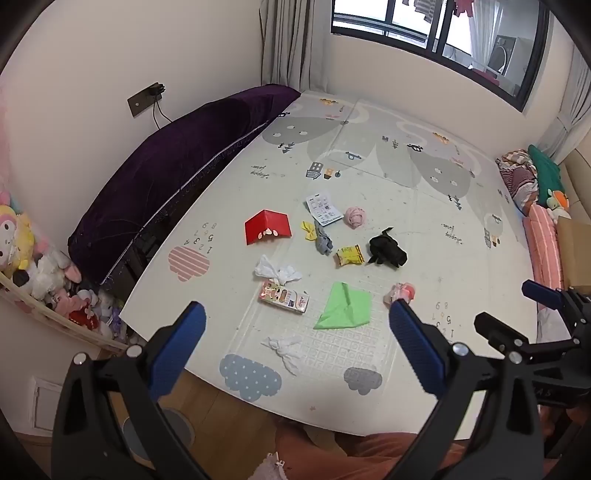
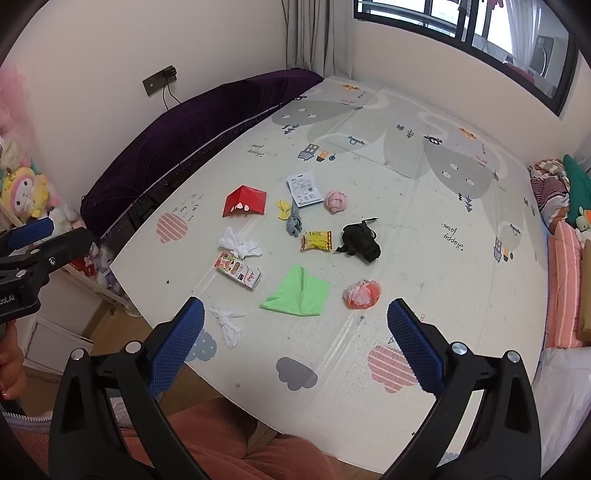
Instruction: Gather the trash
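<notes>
Trash lies scattered on a play mat (image 1: 406, 206): a red folded card (image 1: 267, 227), a printed leaflet (image 1: 323, 207), a yellow snack wrapper (image 1: 349, 255), a black crumpled bag (image 1: 386, 251), a green paper (image 1: 345, 306), a pink carton (image 1: 283, 297), white tissues (image 1: 277, 273) and a red-white crumpled bag (image 2: 362, 293). My left gripper (image 1: 295, 332) is open and empty above the mat's near edge. My right gripper (image 2: 295, 328) is open and empty, also high over the near edge. The right gripper shows in the left wrist view (image 1: 513, 310).
A purple-covered long object (image 1: 177, 173) lines the left wall. Plush toys (image 1: 40, 266) fill a bin at the left. Pink and patterned cushions (image 1: 543, 236) lie along the right. A window (image 1: 443, 33) is at the back. Wooden floor (image 1: 229, 417) lies before the mat.
</notes>
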